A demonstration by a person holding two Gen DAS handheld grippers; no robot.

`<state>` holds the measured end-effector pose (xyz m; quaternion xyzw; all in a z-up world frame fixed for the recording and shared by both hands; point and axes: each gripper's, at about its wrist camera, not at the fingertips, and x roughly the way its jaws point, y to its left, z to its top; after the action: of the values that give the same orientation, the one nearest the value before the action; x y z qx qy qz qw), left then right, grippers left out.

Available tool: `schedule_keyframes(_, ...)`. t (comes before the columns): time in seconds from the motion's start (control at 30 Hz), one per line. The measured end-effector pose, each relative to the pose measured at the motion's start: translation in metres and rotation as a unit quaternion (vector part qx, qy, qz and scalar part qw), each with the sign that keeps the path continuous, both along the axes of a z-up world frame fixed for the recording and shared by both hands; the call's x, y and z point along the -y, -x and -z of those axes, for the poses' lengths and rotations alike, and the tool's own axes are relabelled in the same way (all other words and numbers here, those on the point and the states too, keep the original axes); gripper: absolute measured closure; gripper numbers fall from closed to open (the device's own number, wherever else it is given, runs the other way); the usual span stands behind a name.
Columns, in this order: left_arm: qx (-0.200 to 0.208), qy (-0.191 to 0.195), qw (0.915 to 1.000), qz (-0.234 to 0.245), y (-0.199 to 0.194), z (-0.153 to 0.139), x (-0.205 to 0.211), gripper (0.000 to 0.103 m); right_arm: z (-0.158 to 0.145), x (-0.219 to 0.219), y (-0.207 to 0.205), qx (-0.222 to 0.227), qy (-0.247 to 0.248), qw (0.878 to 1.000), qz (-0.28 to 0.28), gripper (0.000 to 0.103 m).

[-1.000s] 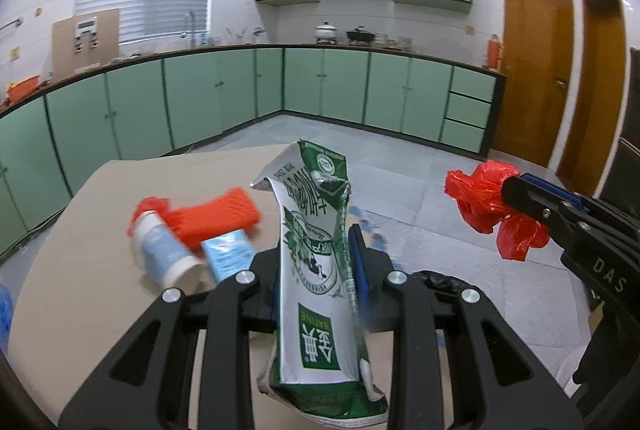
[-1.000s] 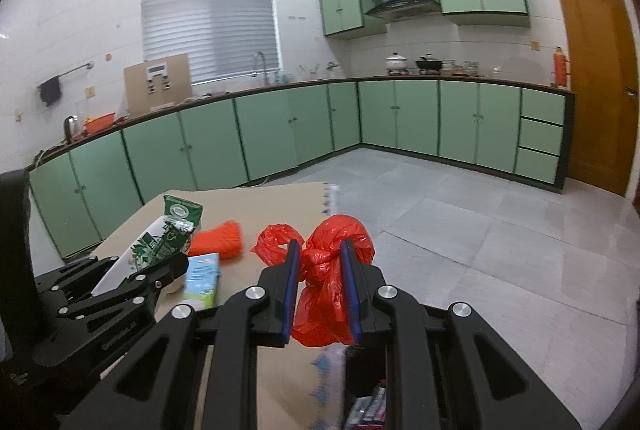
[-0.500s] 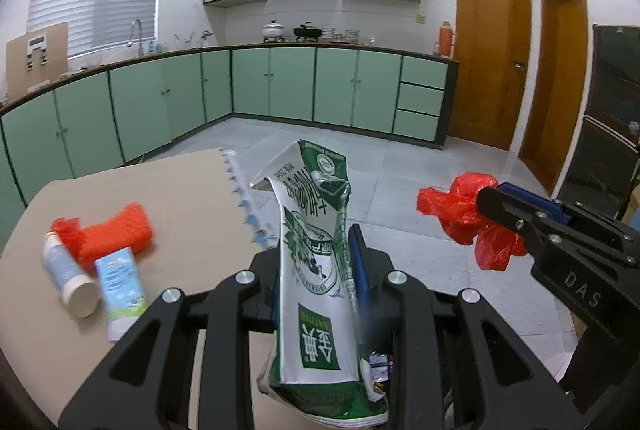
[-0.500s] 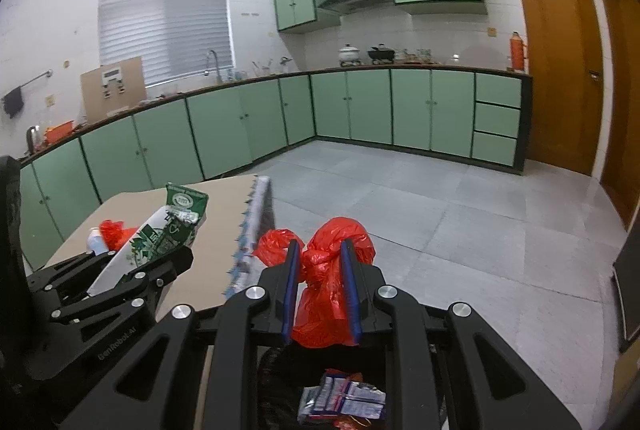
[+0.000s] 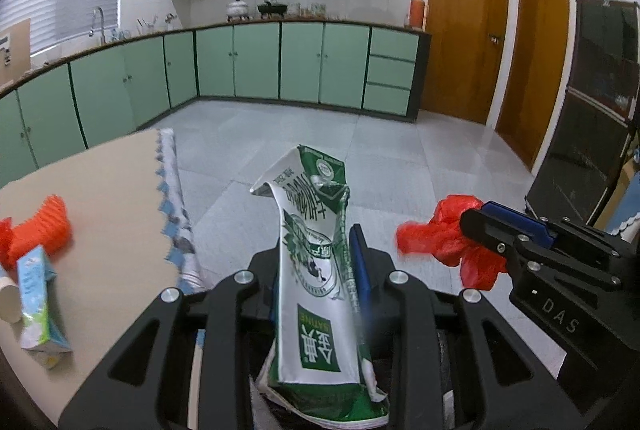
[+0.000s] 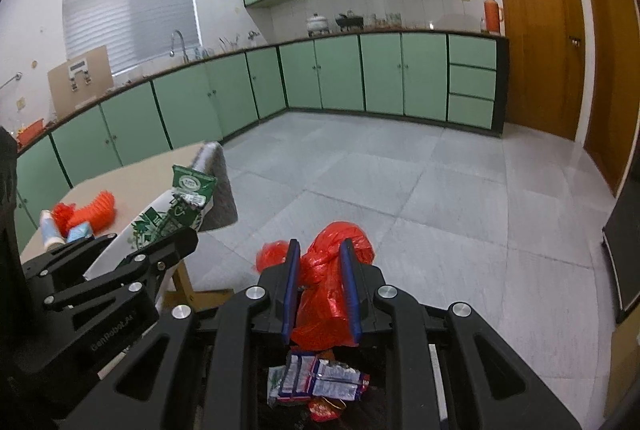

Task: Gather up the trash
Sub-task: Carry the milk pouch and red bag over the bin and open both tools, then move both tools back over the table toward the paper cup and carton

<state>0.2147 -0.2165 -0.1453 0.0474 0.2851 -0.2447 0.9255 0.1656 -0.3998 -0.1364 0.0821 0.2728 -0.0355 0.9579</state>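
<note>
My left gripper point(image 5: 316, 250) is shut on a crushed green-and-white milk carton point(image 5: 316, 278), which stands upright between the pads, out past the table's edge. The same carton point(image 6: 176, 206) and left gripper point(image 6: 180, 242) show at the left of the right wrist view. To its right, my right gripper point(image 6: 318, 250) is shut on a knotted red plastic bag point(image 6: 328, 270); that bag point(image 5: 444, 242) and the right gripper point(image 5: 484, 222) also appear at the right in the left wrist view. Both hang over a dark bin holding wrappers point(image 6: 320, 382).
A beige table point(image 5: 100, 190) lies to the left with an orange ribbed piece point(image 5: 40, 230), a small blue-green carton point(image 5: 36, 302) and a white tube point(image 5: 8, 304). Grey tiled floor point(image 6: 400, 170) stretches ahead to green cabinets point(image 5: 300, 62) and wooden doors point(image 5: 464, 50).
Both grippers have swung right off the table and sunk lower, each keeping its load. The table has slid to the left of both views and bin contents now show below the right gripper.
</note>
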Motion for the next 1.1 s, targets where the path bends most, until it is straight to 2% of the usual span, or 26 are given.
schedule_keyframes(0.2, -0.029, -0.013, 0.9995, 0.008, -0.015, 0.019, 0.012, 0.073, 0.024, 0.015, -0.011, -0.023, -0.014, 1.000, -0.002, 0.083)
schedule_keyframes(0.33, -0.032, -0.007, 0.9994, 0.012, -0.018, 0.019, 0.013, 0.057, 0.030, 0.021, -0.013, -0.032, -0.021, 0.999, 0.002, 0.080)
schedule_keyframes(0.5, -0.036, 0.010, 0.9993, 0.008, -0.020, 0.013, 0.007, 0.053, 0.027, 0.024, -0.010, -0.026, -0.020, 0.999, 0.014, 0.064)
schedule_keyframes(0.57, -0.032, 0.018, 0.9993, 0.001, -0.019, 0.007, 0.000, 0.050, 0.023, 0.023, -0.007, -0.019, -0.014, 1.000, 0.020, 0.049)
schedule_keyframes(0.77, 0.006, 0.024, 0.9991, -0.033, -0.007, -0.020, -0.033, 0.035, 0.002, 0.012, 0.002, 0.011, -0.006, 0.999, 0.036, 0.022)
schedule_keyframes(0.87, 0.024, 0.028, 0.9973, -0.064, -0.001, -0.034, -0.062, 0.029, -0.011, 0.000, 0.006, 0.031, -0.003, 0.999, 0.039, 0.013)
schedule_keyframes(1.0, 0.048, 0.016, 0.9921, -0.115, 0.008, -0.047, -0.104, 0.024, -0.027, -0.021, 0.006, 0.053, -0.003, 0.998, 0.030, 0.006)
schedule_keyframes(1.1, 0.059, 0.008, 0.9875, -0.146, 0.014, -0.053, -0.133, 0.023, -0.034, -0.044, 0.002, 0.064, -0.001, 0.998, 0.012, 0.006)
